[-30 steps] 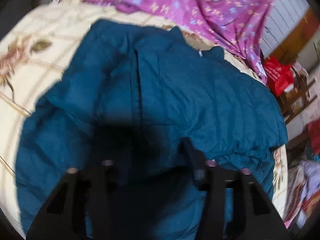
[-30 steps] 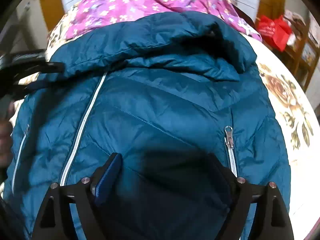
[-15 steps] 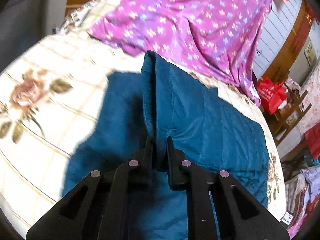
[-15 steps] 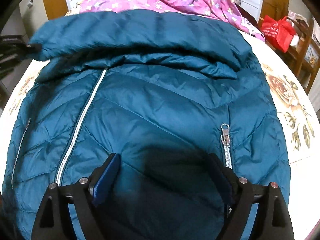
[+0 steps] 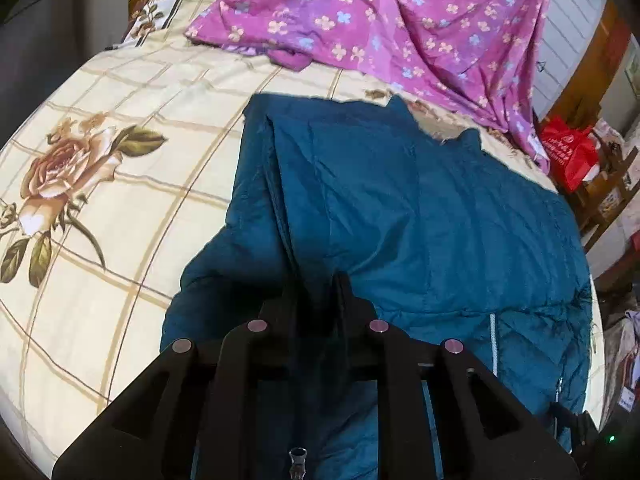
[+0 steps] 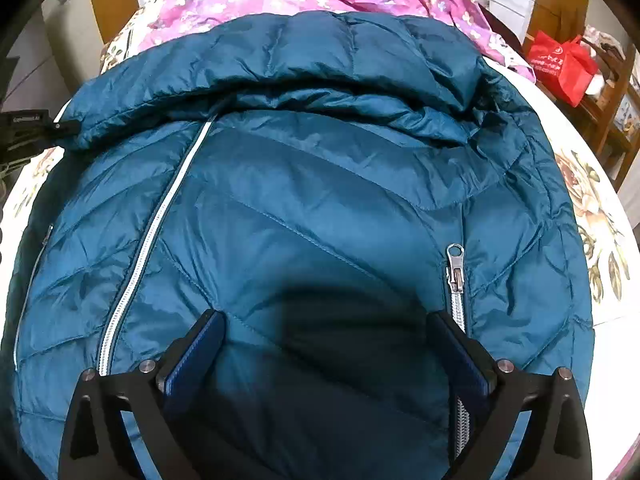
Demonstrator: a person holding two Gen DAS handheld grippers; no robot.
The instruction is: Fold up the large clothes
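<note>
A teal puffer jacket [image 6: 320,208] lies on a bed, front side up, with a white main zipper [image 6: 152,240] and a pocket zipper [image 6: 455,268]. One sleeve [image 6: 280,64] is folded across its upper part. My left gripper [image 5: 318,280] is shut on the end of that sleeve [image 5: 360,184], at the jacket's left edge. It shows at the far left of the right wrist view [image 6: 24,128]. My right gripper [image 6: 324,324] is open, its jaws wide apart just above the jacket's lower front, holding nothing.
The bed has a cream sheet with rose prints [image 5: 72,168]. A purple flowered cloth [image 5: 400,20] lies at the head of the bed. A red bag [image 5: 568,152] and wooden furniture [image 6: 608,112] stand beside the bed on the right.
My left gripper closed on the sleeve and carried it across the jacket's upper part. The right gripper stayed open over the lower front.
</note>
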